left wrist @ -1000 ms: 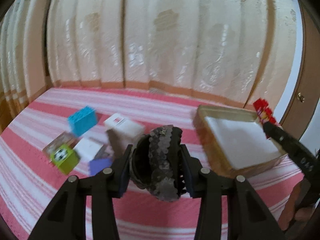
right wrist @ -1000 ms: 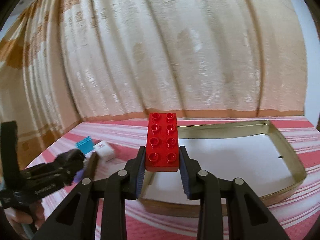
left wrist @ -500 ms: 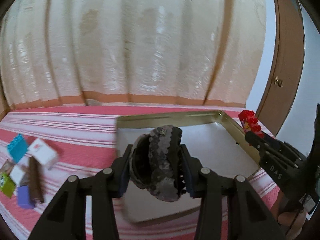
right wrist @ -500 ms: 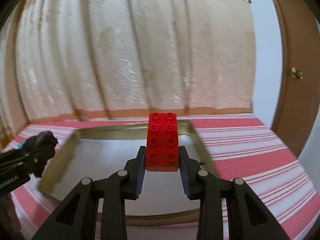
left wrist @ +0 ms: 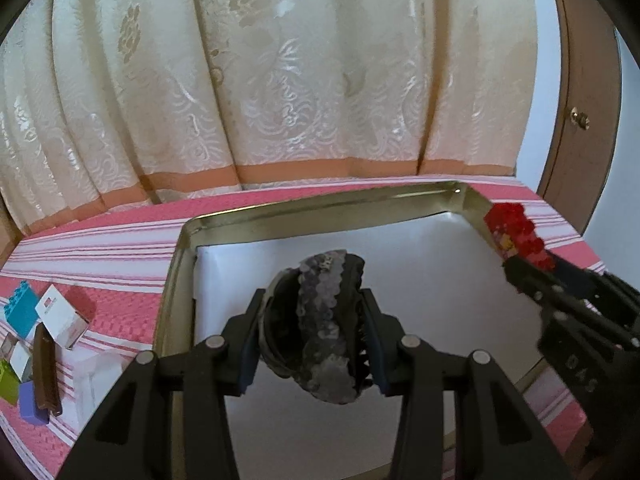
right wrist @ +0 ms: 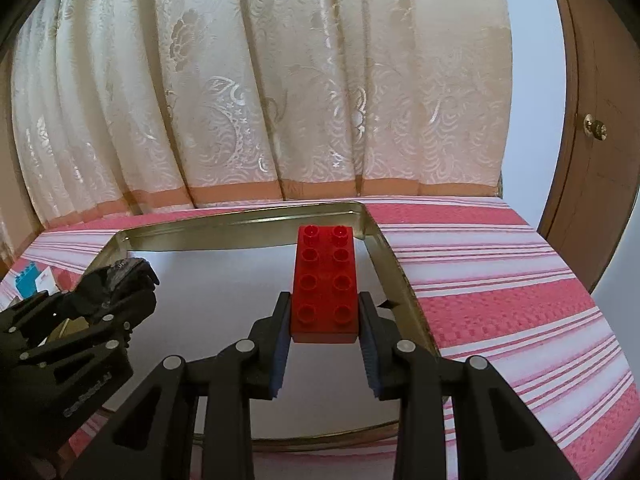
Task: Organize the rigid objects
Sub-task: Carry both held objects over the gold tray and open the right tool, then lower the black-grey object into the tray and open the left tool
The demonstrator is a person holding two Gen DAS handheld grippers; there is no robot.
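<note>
Left tongs [left wrist: 312, 344] clamped on dark clip [left wrist: 320, 320], right tongs [right wrist: 324, 344] on red brick [right wrist: 324, 280], long axis pointing away; both above tray [right wrist: 240, 220], brick nearer right wall.

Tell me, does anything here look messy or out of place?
Only the small heap at the left of the striped cloth: a blue brick, a white box, a brown bar and other blocks lie jumbled, overlapping at odd angles. The tin tray itself holds nothing yet and looks undamaged.
</note>
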